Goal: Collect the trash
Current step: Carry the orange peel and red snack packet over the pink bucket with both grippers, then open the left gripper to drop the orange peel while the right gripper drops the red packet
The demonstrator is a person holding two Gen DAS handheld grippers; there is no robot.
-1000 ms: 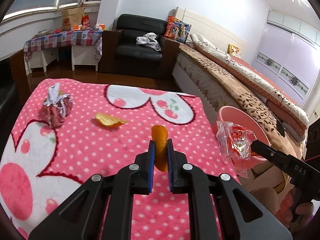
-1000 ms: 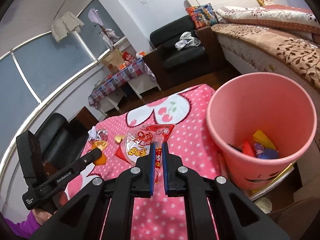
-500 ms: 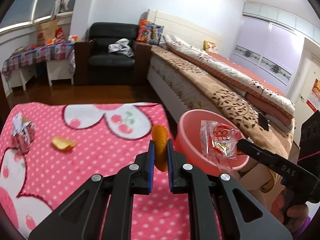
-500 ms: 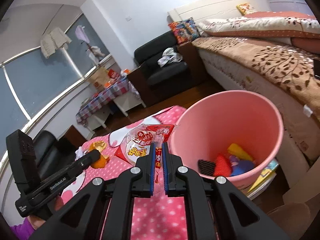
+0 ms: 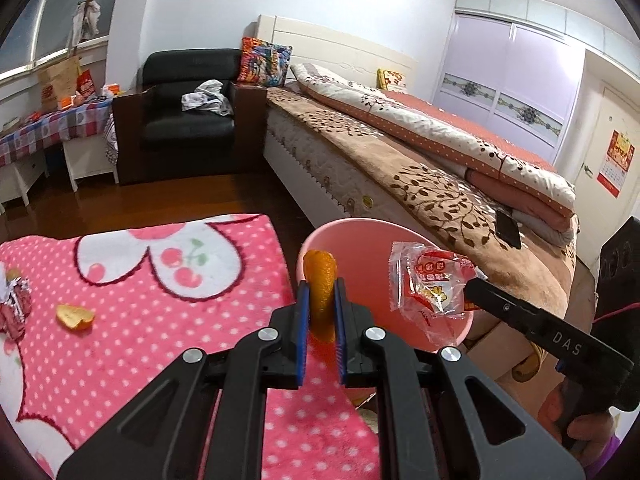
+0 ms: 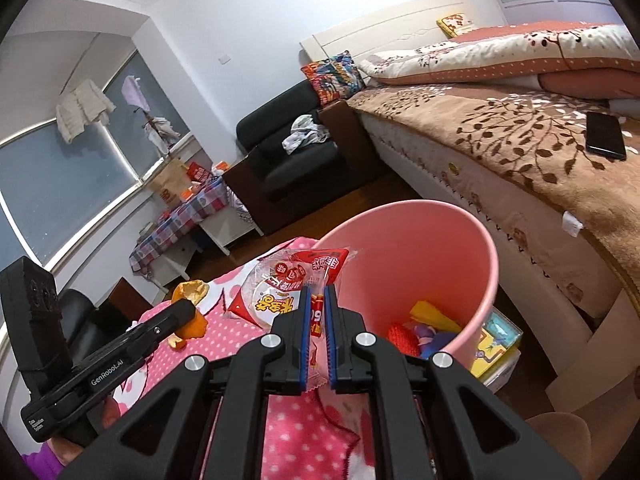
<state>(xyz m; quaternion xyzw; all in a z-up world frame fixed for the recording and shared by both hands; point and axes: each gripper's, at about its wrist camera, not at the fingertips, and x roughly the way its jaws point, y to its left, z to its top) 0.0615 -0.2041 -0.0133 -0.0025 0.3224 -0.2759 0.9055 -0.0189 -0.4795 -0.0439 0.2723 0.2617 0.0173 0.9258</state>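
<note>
My left gripper (image 5: 320, 308) is shut on an orange peel (image 5: 319, 280) and holds it at the near left rim of the pink trash bin (image 5: 404, 236). My right gripper (image 6: 316, 312) is shut on a clear red-printed snack wrapper (image 6: 288, 284) and holds it at the bin's (image 6: 460, 240) left rim. The wrapper also shows in the left wrist view (image 5: 428, 284), over the bin's right side. The peel shows in the right wrist view (image 6: 191, 308). Coloured trash (image 6: 420, 324) lies in the bin.
Another orange peel (image 5: 74, 316) and a crumpled foil wrapper (image 5: 14, 304) lie on the pink polka-dot blanket (image 5: 140, 320). A bed (image 5: 420, 176) stands just beyond the bin with a phone (image 6: 605, 135) on it. A black armchair (image 5: 188, 112) stands farther back.
Both grippers have moved right from over the blanket to the bin, carrying the peel and the wrapper. The bin now looms closer in both views.
</note>
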